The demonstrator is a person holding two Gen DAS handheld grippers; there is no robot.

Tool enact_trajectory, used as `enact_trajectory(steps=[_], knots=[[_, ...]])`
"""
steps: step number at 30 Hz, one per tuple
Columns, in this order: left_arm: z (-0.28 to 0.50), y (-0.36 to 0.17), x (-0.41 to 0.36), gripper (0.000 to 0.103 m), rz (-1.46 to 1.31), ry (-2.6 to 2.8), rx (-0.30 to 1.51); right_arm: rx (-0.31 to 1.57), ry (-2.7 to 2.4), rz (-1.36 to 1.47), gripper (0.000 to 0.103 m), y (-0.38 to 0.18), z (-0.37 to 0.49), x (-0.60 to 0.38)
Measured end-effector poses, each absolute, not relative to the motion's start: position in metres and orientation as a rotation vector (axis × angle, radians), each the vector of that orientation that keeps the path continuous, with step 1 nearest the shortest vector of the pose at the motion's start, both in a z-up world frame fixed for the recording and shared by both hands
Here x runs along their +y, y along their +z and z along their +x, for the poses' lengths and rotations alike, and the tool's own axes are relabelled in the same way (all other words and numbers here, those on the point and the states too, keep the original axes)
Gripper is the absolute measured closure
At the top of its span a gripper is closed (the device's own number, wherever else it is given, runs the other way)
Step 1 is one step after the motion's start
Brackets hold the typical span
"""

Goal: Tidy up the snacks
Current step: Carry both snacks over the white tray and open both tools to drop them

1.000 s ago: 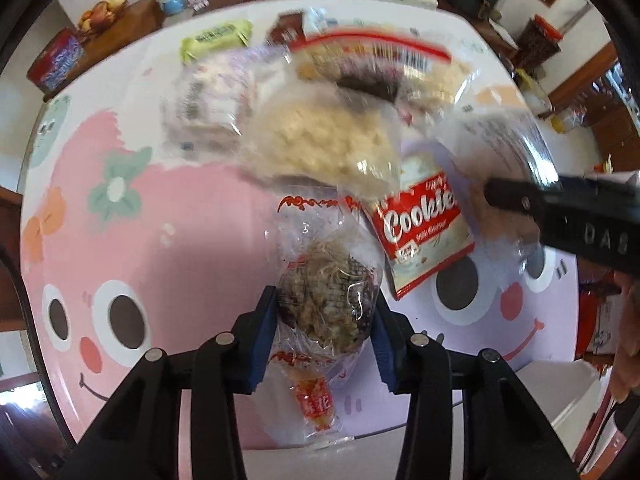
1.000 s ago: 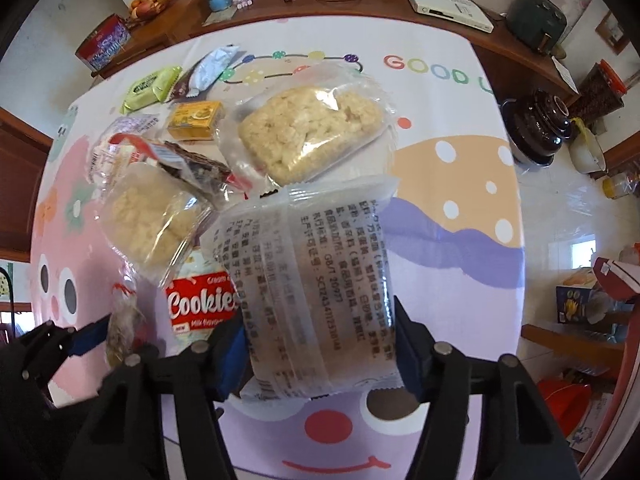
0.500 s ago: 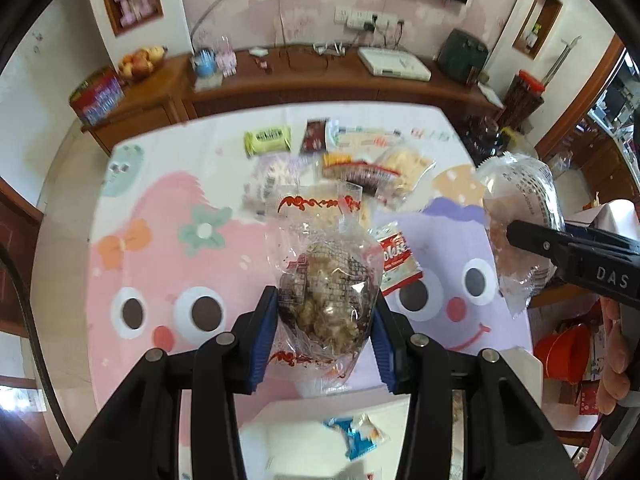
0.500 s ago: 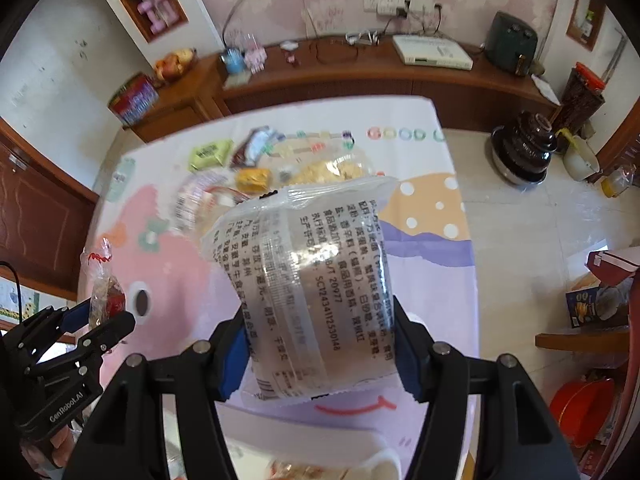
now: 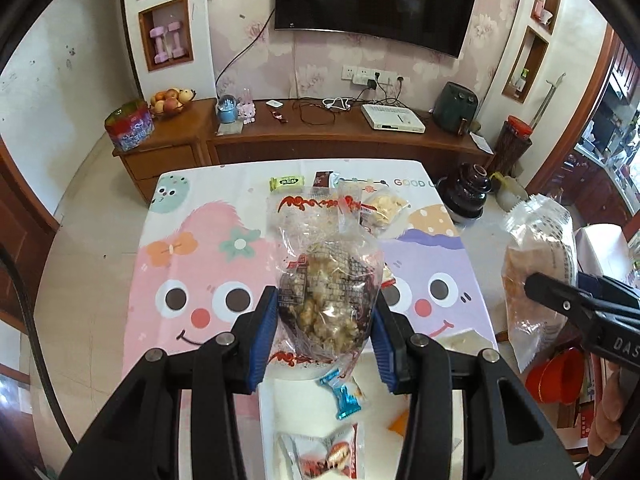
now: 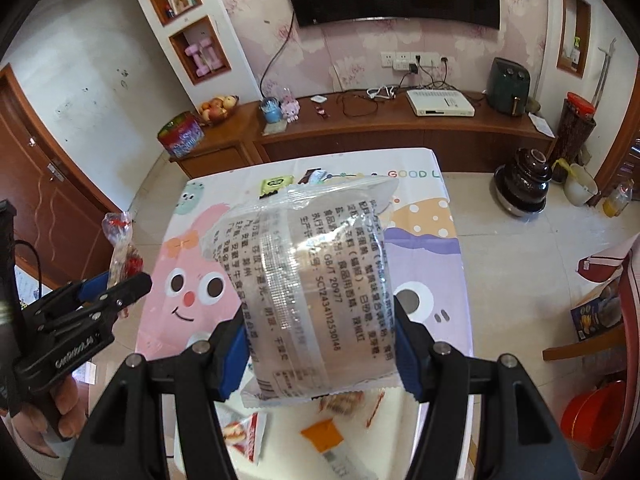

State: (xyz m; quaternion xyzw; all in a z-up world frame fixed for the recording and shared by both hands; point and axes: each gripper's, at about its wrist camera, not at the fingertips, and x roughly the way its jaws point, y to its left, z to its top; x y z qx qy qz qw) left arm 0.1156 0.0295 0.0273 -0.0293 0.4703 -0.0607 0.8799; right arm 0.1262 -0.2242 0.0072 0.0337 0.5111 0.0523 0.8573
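My left gripper (image 5: 324, 332) is shut on a clear bag of brown nut clusters (image 5: 328, 296) with red print, held high above the cartoon tablecloth (image 5: 192, 264). My right gripper (image 6: 320, 344) is shut on a clear printed packet with a brown cake (image 6: 316, 280), also held high. Each gripper shows in the other's view: the right gripper with its packet (image 5: 536, 280) at the right, the left gripper (image 6: 116, 288) with its bag at the left. Several snack packs (image 5: 384, 208) lie at the table's far end.
A white tray (image 5: 304, 416) below the grippers holds small wrapped snacks (image 5: 344, 396), an orange packet (image 6: 322, 434) among them. A green pack (image 5: 286, 183) lies at the far table edge. A wooden sideboard (image 5: 320, 136) stands behind, a dark pot (image 5: 468, 196) on the floor at right.
Both grippers have lifted their packets off the table and pulled back and up. The view now takes in the whole table and room, and the white tray with snacks has come into sight below.
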Motion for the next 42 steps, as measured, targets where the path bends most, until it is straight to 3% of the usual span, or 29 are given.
enact_trajectory(steps=[19,36,39,42], knots=[[0.037,0.002,0.007,0.060,0.018,-0.052,0.971,1.055,0.020,0.034,0.040,-0.008,0.029,-0.214],[0.019,-0.030,-0.012,0.060,0.030,-0.051,1.057,1.167,-0.011,0.042,0.039,-0.049,0.012,-0.206],[0.020,-0.035,-0.014,0.057,0.044,-0.035,1.080,1.188,-0.008,0.032,0.037,-0.053,0.012,-0.204],[0.020,-0.038,-0.014,0.031,0.042,-0.028,1.093,1.208,-0.010,0.025,0.032,-0.057,0.011,-0.203]])
